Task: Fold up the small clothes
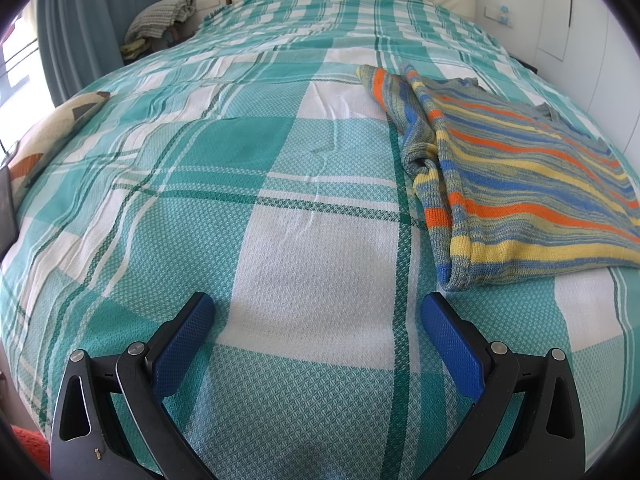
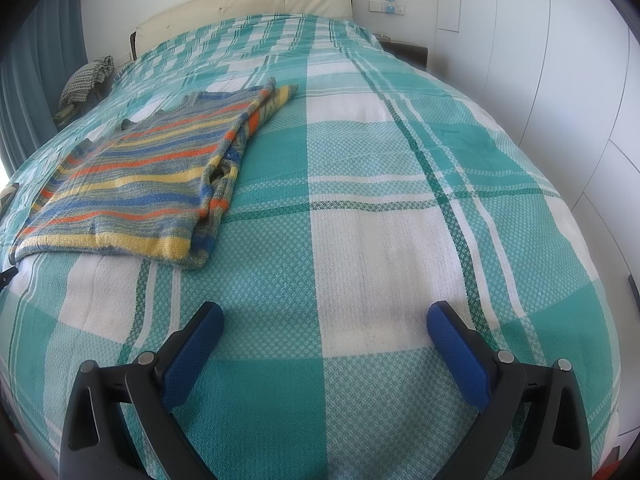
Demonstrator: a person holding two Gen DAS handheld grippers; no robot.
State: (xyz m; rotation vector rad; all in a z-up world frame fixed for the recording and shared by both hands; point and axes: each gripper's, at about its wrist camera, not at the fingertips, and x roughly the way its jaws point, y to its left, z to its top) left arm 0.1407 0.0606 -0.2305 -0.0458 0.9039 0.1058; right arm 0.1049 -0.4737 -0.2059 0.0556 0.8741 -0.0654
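- The left tongs (image 1: 318,312) hang low over the near end of the bed (image 1: 280,208), blue pads spread wide apart with nothing between them, only the teal-and-white checked bedspread below.
- The right tongs (image 2: 325,320) are likewise agape and empty, low over the near edge of the same bedspread, a little further right.
- The striped knit sweater (image 1: 520,184) lies flat on the bed between the two tongs' views: to the right and further off in the left wrist view, to the left and further off in the right wrist view (image 2: 132,184).
- Its sleeves look already turned in along both sides, with a cuff bunched at the edge, so the body makes a rough rectangle; the hem faces near, the neckline far.
- That lay probably suits a lengthwise fold: hem corners sit closest, one for each pair of tongs.
- Both tongs stand well apart from the garment, so no grasp is in hand yet; my reading is a pause between folds, or the fold is judged finished.
- Soft knit may slip or drag the loose bedspread if pinched too deep.
- A headboard (image 2: 248,4) and curtain (image 1: 76,28) stand at the far end.
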